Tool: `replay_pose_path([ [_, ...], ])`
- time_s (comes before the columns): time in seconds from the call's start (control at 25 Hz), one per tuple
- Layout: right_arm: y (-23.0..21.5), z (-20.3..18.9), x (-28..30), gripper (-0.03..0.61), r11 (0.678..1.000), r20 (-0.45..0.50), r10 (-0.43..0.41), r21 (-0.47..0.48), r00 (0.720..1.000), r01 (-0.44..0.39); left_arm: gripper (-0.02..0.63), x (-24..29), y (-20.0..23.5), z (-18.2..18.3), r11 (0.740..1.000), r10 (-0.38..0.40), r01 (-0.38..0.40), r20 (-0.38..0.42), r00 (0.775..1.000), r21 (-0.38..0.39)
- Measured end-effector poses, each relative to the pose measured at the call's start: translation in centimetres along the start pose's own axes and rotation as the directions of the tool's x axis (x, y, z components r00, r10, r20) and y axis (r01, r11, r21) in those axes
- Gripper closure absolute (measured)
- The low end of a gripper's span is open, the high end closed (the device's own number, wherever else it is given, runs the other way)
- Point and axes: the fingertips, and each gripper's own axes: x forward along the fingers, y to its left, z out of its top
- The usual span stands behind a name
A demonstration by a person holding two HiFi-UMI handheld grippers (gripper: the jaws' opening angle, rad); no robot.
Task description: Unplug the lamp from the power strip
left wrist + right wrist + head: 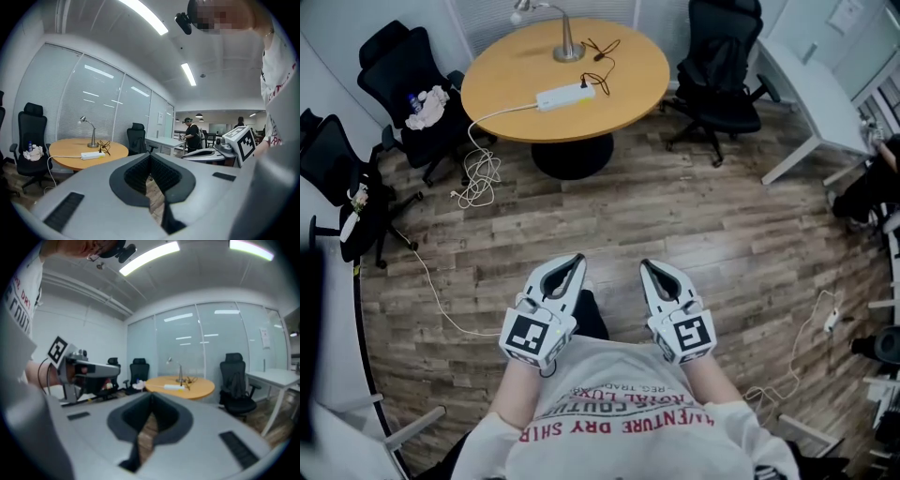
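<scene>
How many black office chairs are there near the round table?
3 office chairs: one left of the round table with things on its seat, one farther left at the picture's edge, one right of the table. More may be hidden.

Lamp (568,51) behind power strip (564,96) on table (630,82), between left chair (405,73) and right chair (724,64).

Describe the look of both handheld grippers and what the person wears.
The left gripper and right gripper match: pale grey tapering shells lined with black ribbed pads. Each carries a white cube with black square markers. The person wears a pale T-shirt with red lettering, wrists bare.
</scene>
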Motion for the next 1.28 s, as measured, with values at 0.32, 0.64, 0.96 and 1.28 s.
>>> replay_pose_path([
  [0.32, -4.2, 3.4, 11.6, 0.549, 1.0, 0.015, -0.001, -0.021, 1.0, 0.002, 0.586, 8.1, 10.8, 3.4, 1.0, -0.022, 0.022, 0.018, 1.0, -0.005],
  [0.64, -7.6, 5.9, 20.7, 0.549, 1.0, 0.007, -0.021, -0.023, 1.0, 0.021, 0.586, 13.2, 19.5, 4.9, 1.0, -0.02, 0.02, 0.027, 0.999, -0.015],
  [0.96, -11.9, 7.0, 27.3, 0.549, 0.998, -0.009, 0.025, -0.05, 1.0, -0.026, 0.586, 18.8, 24.2, 4.5, 0.999, 0.031, -0.031, 0.013, 0.999, -0.035],
  [1.28, -19.3, 9.1, 36.6, 0.549, 0.98, 0.023, 0.175, -0.104, 0.984, -0.172, 0.586, 26.7, 29.8, 5.3, 0.98, 0.194, -0.194, 0.008, 0.981, -0.042],
])
